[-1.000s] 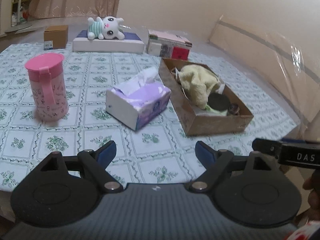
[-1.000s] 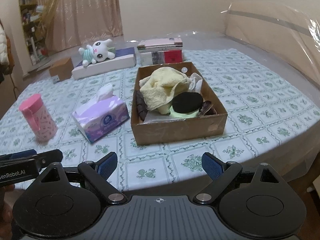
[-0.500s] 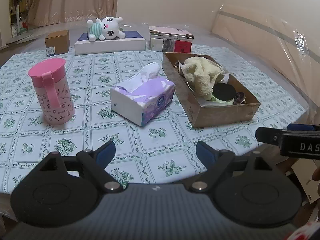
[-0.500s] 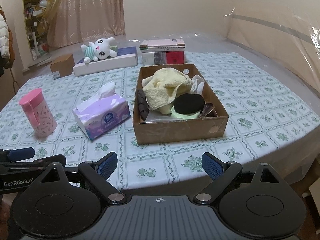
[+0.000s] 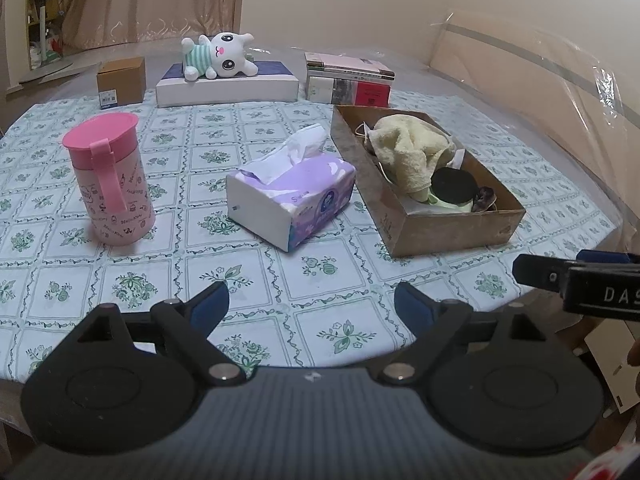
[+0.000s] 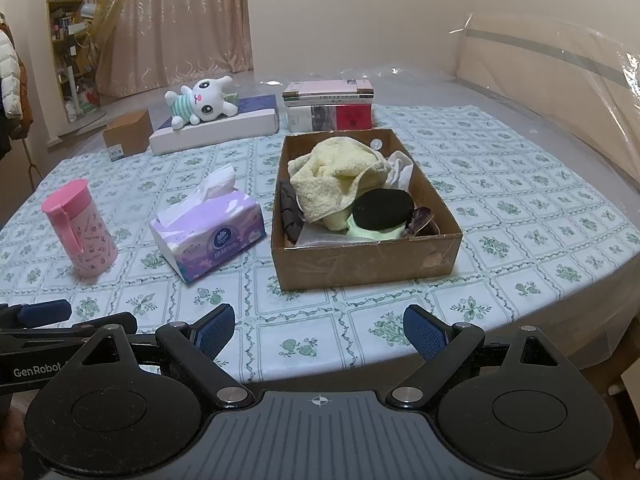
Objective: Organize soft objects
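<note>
A brown cardboard box [image 6: 366,258] [image 5: 456,228] on the patterned tablecloth holds a crumpled yellow towel [image 6: 336,176] [image 5: 408,148], a black round pad [image 6: 382,208], a white cloth and dark pieces. A white plush bunny in a striped shirt [image 6: 200,106] [image 5: 218,56] lies on a flat white box at the back. A purple tissue pack [image 6: 208,232] [image 5: 292,196] sits left of the cardboard box. My left gripper [image 5: 311,302] and my right gripper [image 6: 319,330] both hang open over the near table edge, nothing between their blue pads.
A pink lidded cup [image 5: 108,184] [image 6: 78,228] stands at the left. A small brown carton [image 5: 121,80] and a stack of books [image 6: 330,108] sit at the back. Clear plastic sheeting covers furniture on the right. The table [image 6: 520,216] rounds off near me.
The left wrist view has levelled out from a slight tilt. Both grippers stay open in the same spot; nothing on the table has moved.
</note>
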`<state>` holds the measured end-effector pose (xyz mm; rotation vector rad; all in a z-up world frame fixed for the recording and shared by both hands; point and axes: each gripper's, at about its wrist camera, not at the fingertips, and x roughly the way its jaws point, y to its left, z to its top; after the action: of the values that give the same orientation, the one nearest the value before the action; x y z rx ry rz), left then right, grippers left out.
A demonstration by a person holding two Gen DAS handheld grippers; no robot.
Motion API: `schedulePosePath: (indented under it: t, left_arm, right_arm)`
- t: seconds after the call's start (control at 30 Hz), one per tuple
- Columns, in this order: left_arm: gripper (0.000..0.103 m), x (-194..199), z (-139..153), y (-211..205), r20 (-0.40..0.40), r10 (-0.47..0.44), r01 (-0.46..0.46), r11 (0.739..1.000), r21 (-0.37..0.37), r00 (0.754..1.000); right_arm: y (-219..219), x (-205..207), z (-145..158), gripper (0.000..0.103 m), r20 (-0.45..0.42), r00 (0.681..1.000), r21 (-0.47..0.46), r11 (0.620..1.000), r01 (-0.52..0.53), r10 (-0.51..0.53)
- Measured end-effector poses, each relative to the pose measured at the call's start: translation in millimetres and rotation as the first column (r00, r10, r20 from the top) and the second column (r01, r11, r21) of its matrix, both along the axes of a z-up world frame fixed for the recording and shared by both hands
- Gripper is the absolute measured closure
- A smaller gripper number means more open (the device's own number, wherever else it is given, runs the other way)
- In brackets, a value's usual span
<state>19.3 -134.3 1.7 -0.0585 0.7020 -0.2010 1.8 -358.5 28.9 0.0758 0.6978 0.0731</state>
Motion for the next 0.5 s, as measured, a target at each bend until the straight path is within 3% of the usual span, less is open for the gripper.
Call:
schedulePosePath:
  t: [0.5]
  left_arm:
    - [0.015,0.0,1.5,-1.4,0.001,0.0,0.0,1.0,-0.004,1.0]
  right_arm:
    - [-0.9,0.1,0.0,0.012,0.002,1.0,-0.001,1.0,0.0,0.0]
